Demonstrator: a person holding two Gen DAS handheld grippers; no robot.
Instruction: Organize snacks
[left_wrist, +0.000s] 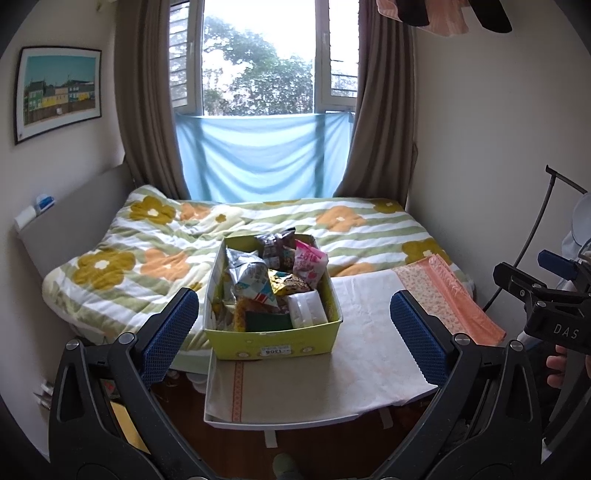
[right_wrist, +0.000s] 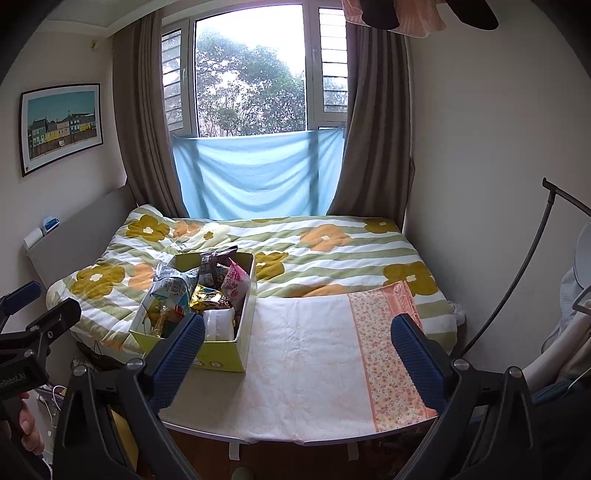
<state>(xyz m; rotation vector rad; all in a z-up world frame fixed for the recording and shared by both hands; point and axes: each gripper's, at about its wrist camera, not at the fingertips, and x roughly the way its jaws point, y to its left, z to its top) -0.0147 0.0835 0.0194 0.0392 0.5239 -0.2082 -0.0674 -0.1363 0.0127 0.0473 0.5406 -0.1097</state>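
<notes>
A yellow-green box (left_wrist: 273, 341) full of snack packets stands on the left part of a cloth-covered table (left_wrist: 369, 369). It holds a silver bag (left_wrist: 245, 271), a pink packet (left_wrist: 309, 264), a dark packet (left_wrist: 275, 245) and a white pack (left_wrist: 306, 308). My left gripper (left_wrist: 295, 332) is open and empty, held back from the table in front of the box. In the right wrist view the box (right_wrist: 221, 354) sits left of centre. My right gripper (right_wrist: 299, 350) is open and empty over the table's near edge, right of the box.
The table (right_wrist: 314, 369) has a white cloth with an orange floral strip (right_wrist: 384, 339) at its right. A bed with a flowered quilt (right_wrist: 314, 251) lies behind it, below a window. A wall (right_wrist: 480, 184) is close on the right.
</notes>
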